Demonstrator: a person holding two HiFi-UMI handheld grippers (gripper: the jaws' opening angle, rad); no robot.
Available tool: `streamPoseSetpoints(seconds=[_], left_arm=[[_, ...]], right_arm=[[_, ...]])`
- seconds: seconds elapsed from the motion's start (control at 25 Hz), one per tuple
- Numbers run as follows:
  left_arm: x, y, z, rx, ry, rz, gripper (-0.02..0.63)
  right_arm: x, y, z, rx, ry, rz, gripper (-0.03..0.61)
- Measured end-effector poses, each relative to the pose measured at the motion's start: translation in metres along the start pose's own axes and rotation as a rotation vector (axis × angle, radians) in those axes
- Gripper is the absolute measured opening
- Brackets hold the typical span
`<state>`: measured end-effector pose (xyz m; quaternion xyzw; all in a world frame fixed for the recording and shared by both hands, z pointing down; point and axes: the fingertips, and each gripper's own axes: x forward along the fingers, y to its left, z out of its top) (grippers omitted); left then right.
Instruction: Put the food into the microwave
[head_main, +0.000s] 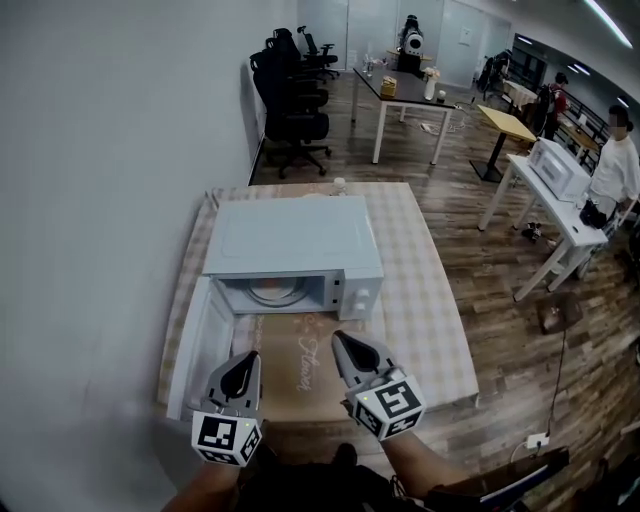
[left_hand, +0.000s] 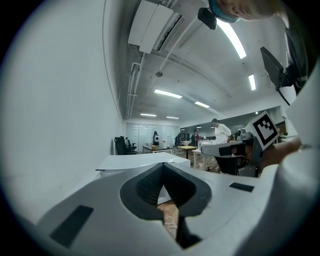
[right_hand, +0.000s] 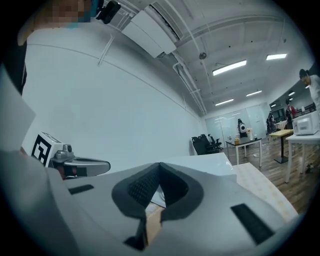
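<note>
A white microwave (head_main: 290, 245) stands on a table with a checked cloth (head_main: 425, 290). Its door (head_main: 205, 345) hangs open to the left. Inside the cavity a plate with something orange-brown on it (head_main: 270, 292) is partly visible. My left gripper (head_main: 243, 358) and right gripper (head_main: 338, 340) hover side by side in front of the opening, above a brown mat (head_main: 300, 370). On both, the jaws are shut with nothing between them. In the left gripper view the microwave's top (left_hand: 140, 161) lies ahead, with the right gripper (left_hand: 204, 148) beside it.
A bare white wall (head_main: 90, 200) runs along the left. Black office chairs (head_main: 295, 100) and a white desk (head_main: 400, 95) stand behind the table. At the right a second microwave (head_main: 558, 168) sits on a white desk, with a person (head_main: 615, 165) beside it.
</note>
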<state>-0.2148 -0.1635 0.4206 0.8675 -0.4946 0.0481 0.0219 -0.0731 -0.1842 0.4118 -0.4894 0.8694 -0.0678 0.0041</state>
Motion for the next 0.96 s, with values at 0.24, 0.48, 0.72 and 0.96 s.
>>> streamPoseSetpoints(seconds=[0.24, 0.48, 0.72, 0.96], left_arm=[[-0.015, 0.018, 0.006, 0.007, -0.012, -0.040, 0.008], [-0.015, 0.033, 0.005, -0.007, -0.029, -0.079, 0.008], [-0.012, 0.040, 0.005, -0.021, -0.038, -0.075, 0.008], [-0.014, 0.035, 0.010, -0.026, -0.042, -0.093, 0.008]], right_arm=[[0.006, 0.013, -0.001, 0.048, -0.006, -0.064, 0.008], [0.017, 0.021, 0.003, 0.021, -0.015, -0.094, 0.008], [0.023, 0.023, 0.006, 0.001, -0.012, -0.101, 0.008], [0.023, 0.026, 0.007, 0.001, 0.000, -0.097, 0.008]])
